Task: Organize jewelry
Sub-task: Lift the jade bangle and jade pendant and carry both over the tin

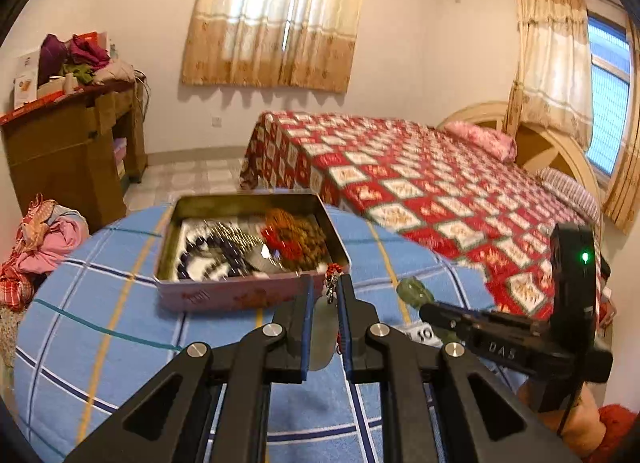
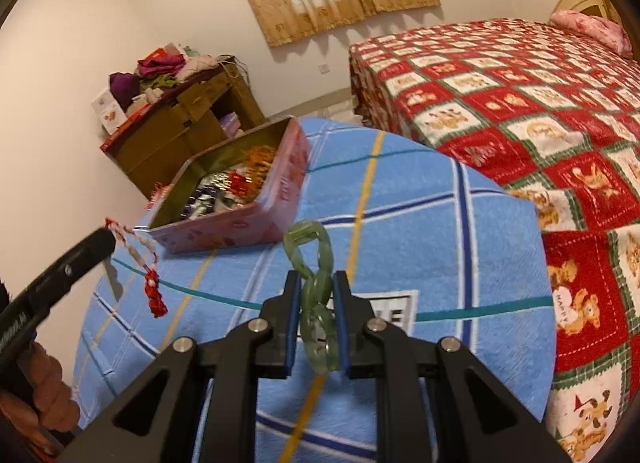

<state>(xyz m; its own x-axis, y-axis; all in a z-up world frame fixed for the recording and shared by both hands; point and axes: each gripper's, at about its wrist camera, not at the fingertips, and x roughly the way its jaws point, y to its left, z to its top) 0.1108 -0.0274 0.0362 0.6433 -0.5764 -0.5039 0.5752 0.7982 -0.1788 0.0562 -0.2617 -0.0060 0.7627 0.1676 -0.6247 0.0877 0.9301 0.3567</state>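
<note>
My right gripper (image 2: pixel 316 295) pinches the green chain (image 2: pixel 310 259) above the worktop (image 2: pixel 460 231), near the tin (image 2: pixel 280 199). My left gripper (image 1: pixel 324 295) pinches a pale pendant (image 1: pixel 323 327), perhaps jade. Both look hard and fragile, so I grip links, not cords.

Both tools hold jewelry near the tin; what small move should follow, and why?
Probably carry the left tool forward over the open pink metal tin and release: its pale pendant on red cord is already at the tin's near edge, among stored beads.
</note>
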